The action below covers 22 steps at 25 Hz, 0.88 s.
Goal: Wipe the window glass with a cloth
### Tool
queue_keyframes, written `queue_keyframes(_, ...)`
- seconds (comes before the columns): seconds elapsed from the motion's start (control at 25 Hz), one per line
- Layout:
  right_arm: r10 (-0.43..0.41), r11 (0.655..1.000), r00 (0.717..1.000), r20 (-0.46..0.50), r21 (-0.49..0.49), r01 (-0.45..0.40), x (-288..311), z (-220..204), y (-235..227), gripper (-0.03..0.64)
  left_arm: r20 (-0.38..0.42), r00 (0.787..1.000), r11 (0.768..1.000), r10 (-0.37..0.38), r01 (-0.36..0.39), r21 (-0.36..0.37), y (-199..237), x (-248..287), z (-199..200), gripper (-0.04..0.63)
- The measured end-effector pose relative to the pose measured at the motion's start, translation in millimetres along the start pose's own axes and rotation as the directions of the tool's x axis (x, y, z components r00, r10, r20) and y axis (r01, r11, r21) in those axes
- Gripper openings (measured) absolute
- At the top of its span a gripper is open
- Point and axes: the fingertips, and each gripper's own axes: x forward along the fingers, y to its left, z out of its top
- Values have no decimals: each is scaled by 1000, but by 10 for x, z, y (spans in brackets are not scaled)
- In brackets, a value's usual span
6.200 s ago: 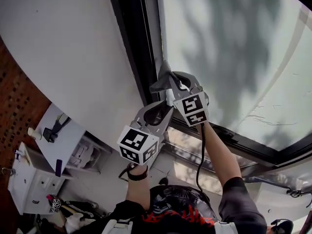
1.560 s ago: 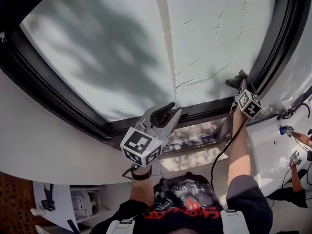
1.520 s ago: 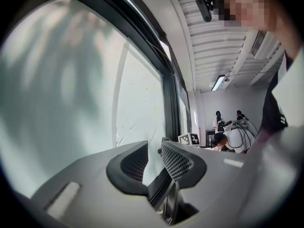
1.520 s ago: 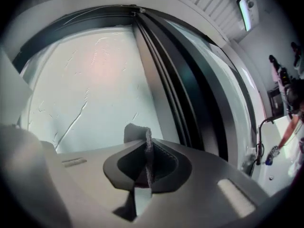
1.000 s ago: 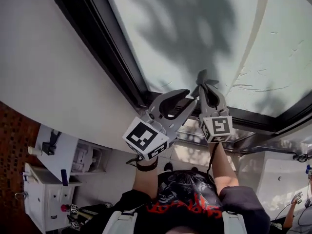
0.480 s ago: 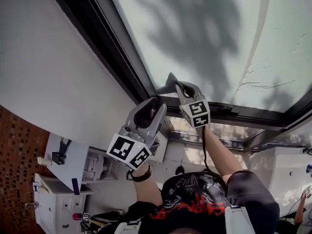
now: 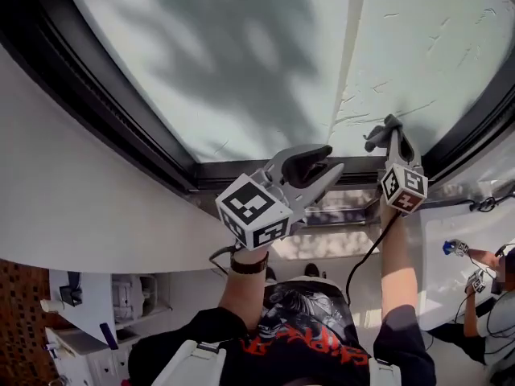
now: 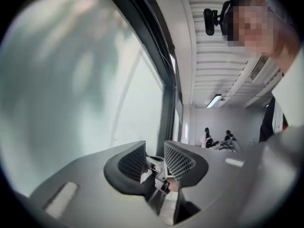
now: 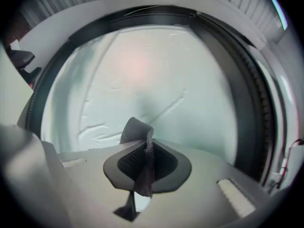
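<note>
A crumpled dark grey cloth (image 9: 136, 128) is pinched between the jaws of the right gripper (image 9: 147, 161), close to the pale frosted window glass (image 7: 241, 63) (contact cannot be made out). The jaws of the left gripper (image 8: 155, 158) are being opened, nothing between them.

A white wall (image 7: 72, 191) curves down to a strip of red brick (image 7: 16, 320) and a white cabinet (image 7: 84, 296) carrying a few dark items. At the right edge, a second person (image 7: 491, 316) stretches an arm over a white table (image 7: 438, 284), a small blue object (image 7: 449, 248) at the hand. Farther down the room, two distant figures (image 8: 207, 136) are seen beneath a ribbed ceiling (image 8: 209, 46) and a lit strip light (image 8: 214, 100).
</note>
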Motion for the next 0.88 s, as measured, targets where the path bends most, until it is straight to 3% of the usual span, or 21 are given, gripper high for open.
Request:
queue_keyframes(0.08,-134,991,991,-20,12,134,-211,20,-636,18,-36,993,993,-115,114,-14,-280,374,-172,120)
queue_keyframes(0.16,-249,969,969,-13,10,249,-504,136,-1167,18,-95,976,980,-195,198,19,-540,591,-331,129)
queue_keyframes(0.24,-326,945,945,0,15,326,-758,240,-1501,18,-143,966,971,-215,227,78,-625,636,-387,138)
queue_keyframes(0.32,-332,942,943,-1,40,332,-891,259,-1533,18,-155,971,972,-181,201,125,-545,539,-335,146)
queue_keyframes(0.44,-170,984,985,0,58,170,-763,234,-907,18,-137,989,987,-52,71,141,-219,273,-214,146)
queue_keyframes(0.52,52,998,999,2,31,-52,-476,200,-68,18,-124,991,990,51,-33,138,34,50,-128,146)
queue_keyframes(0.56,173,985,985,2,18,-173,-350,172,424,18,-118,988,988,96,-80,134,142,-82,-91,146)
queue_keyframes(0.6,286,958,958,3,16,-286,-261,137,922,18,-109,984,983,138,-123,133,229,-224,-51,146)
queue_keyframes(0.68,482,875,876,5,42,-482,-170,32,1903,18,-87,973,970,213,-200,140,335,-535,42,146)
queue_keyframes(0.8,697,715,717,-7,85,-694,-179,-157,3287,18,-56,946,939,319,-307,153,433,-1034,181,146)
queue_keyframes(0.88,795,604,607,-18,115,-788,-249,-251,4121,18,-42,914,907,403,-393,154,523,-1407,213,146)
